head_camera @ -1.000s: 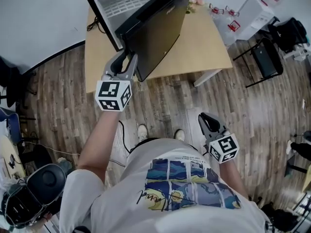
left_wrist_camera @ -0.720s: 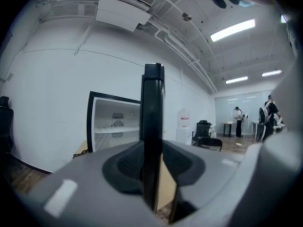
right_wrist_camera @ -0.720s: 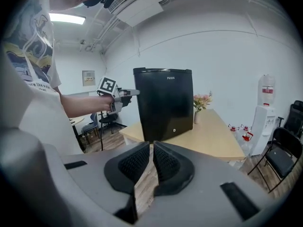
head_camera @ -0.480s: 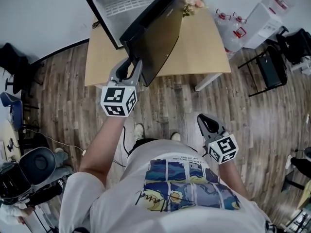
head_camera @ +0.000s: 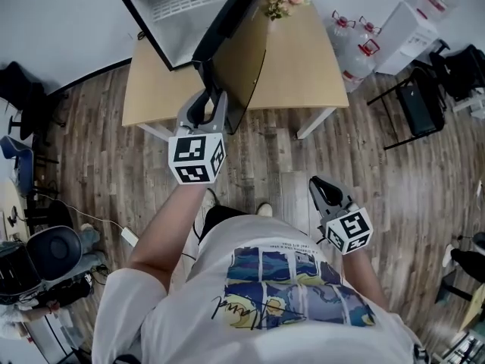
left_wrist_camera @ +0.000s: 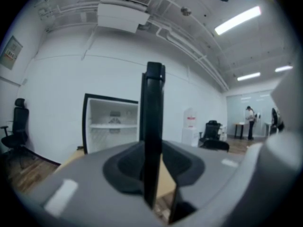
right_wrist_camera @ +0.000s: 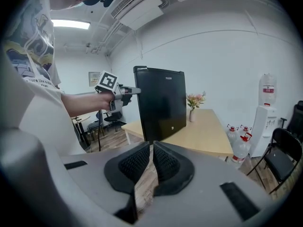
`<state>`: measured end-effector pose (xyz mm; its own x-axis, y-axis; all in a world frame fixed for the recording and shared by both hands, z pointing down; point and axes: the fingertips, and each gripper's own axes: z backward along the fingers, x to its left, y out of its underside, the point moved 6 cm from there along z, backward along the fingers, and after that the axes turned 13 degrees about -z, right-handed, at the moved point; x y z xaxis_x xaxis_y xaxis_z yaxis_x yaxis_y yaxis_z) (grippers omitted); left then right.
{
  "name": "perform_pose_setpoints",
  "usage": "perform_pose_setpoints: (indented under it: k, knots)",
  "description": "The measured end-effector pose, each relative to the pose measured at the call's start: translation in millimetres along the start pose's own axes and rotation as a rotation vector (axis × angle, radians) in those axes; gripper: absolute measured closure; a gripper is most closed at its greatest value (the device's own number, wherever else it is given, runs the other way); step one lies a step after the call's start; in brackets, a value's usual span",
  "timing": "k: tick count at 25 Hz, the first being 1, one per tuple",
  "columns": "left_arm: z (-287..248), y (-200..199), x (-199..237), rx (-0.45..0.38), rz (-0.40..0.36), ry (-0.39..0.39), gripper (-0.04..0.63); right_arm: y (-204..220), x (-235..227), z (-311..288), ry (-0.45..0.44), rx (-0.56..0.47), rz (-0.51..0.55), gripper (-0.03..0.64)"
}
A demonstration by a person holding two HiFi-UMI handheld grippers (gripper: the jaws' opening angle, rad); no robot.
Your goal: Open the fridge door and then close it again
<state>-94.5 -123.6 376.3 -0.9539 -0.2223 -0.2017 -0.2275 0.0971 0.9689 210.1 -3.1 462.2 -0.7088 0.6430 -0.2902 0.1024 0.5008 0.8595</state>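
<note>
**Fridge door open on the surface, its edge between the left tool's jaws**

At nine o'clock a white wall [head_camera: 53, 29] meets the wooden floor [head_camera: 409, 180], and a black office chair [head_camera: 53, 252] stands at eight o'clock. The fridge [head_camera: 178, 6] sits at twelve o'clock on the pale wooden surface [head_camera: 303, 67], its white inside showing. The fridge door [head_camera: 244, 59] is swung out toward six o'clock. The left tool [head_camera: 212, 101] reaches up to the door's free edge, which stands between its jaws. They are wide and closing, with a gap beside one pad. A vase of flowers [head_camera: 279, 2] stands on the surface at one o'clock. The right tool [head_camera: 321, 185] hangs at five o'clock, jaws drawn together on nothing. Water bottles [head_camera: 356, 48] and a white dispenser [head_camera: 413, 14] fill two o'clock, with a black folding chair [head_camera: 413, 93] just below them.
</note>
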Motion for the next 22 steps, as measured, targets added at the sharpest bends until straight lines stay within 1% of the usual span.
perform_pose_setpoints:
  k: [3,8,17,22]
  knots:
    - [-2,-6,-16,0.015,0.004,-0.017,0.472,4,-8,8,0.004,-0.002,-0.011,0.588]
    - [-4,-10,-43,0.03,0.01,-0.022,0.472,13,-15,19,0.01,-0.009,-0.029,0.588]
    - [-11,-19,-83,0.026,0.038,-0.051,0.472,16,-25,28,0.023,-0.019,-0.035,0.588]
    - [-16,-26,-108,0.028,0.055,-0.039,0.473,18,-32,35,0.027,-0.021,-0.039,0.588]
